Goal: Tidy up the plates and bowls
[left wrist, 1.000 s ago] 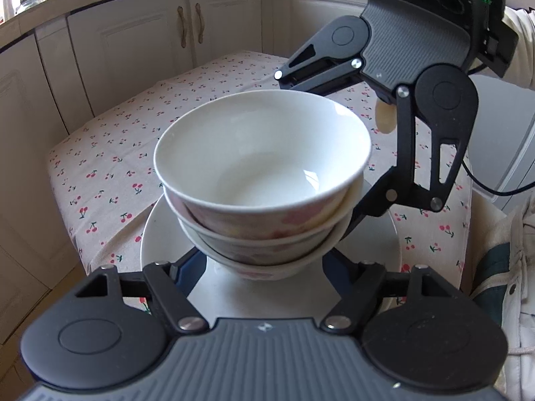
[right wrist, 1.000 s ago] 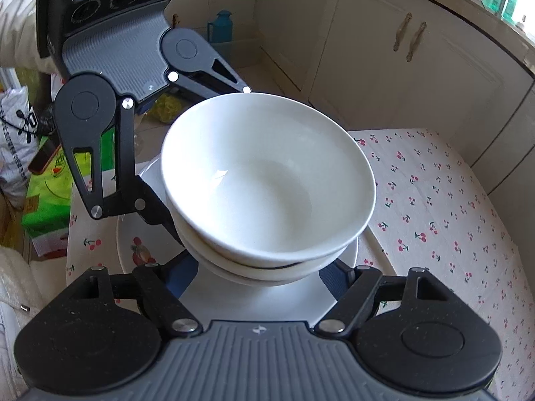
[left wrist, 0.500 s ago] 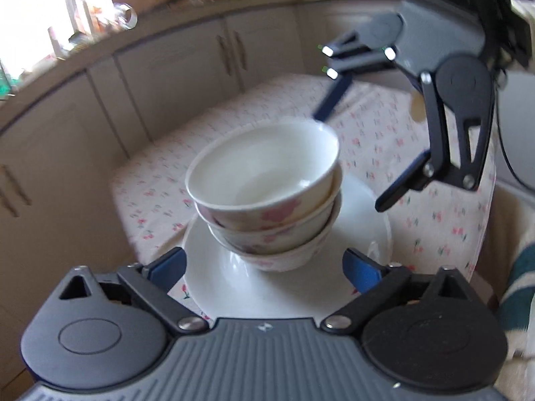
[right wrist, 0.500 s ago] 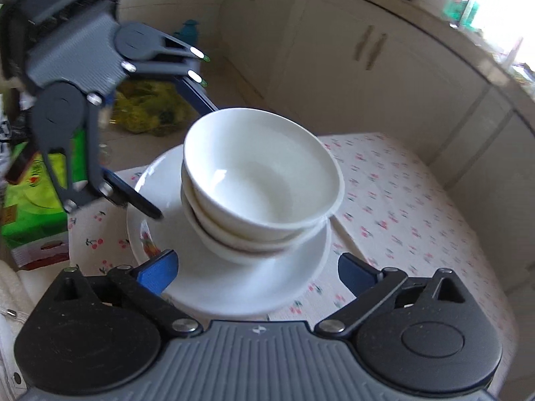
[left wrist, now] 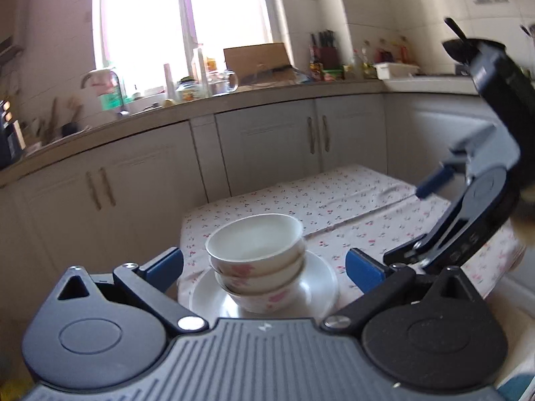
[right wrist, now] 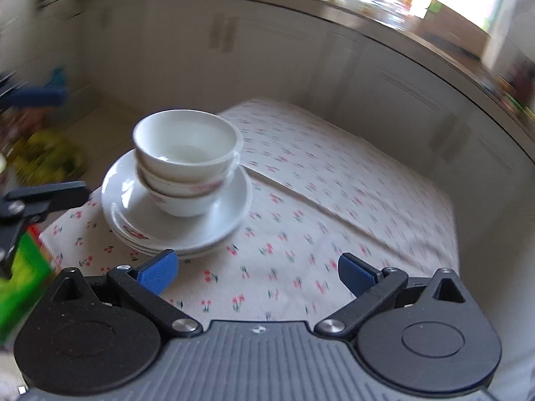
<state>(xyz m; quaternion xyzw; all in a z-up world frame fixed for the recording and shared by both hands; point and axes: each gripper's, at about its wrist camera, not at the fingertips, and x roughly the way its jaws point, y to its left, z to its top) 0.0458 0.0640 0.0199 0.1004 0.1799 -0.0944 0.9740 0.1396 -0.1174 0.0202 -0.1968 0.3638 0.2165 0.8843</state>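
Three white bowls with pink flowers are nested in a stack (left wrist: 259, 260) (right wrist: 185, 173) on a pile of white plates (left wrist: 317, 287) (right wrist: 214, 227) at the near corner of the cherry-print table (left wrist: 334, 200) (right wrist: 334, 183). My left gripper (left wrist: 264, 269) is open and empty, pulled back from the stack, which shows between its blue pads. My right gripper (right wrist: 255, 272) is open and empty, above the cloth to the right of the plates. The right gripper also shows at the right of the left wrist view (left wrist: 431, 188).
Grey-white kitchen cabinets (left wrist: 267, 153) and a cluttered countertop (left wrist: 234, 80) under a bright window run behind the table. A green box (right wrist: 16, 287) and bags (right wrist: 46, 153) lie off the table's left side in the right wrist view.
Both grippers have opened, let go of the plates and backed up and away from the stack. The bowls and plates stay on the table.
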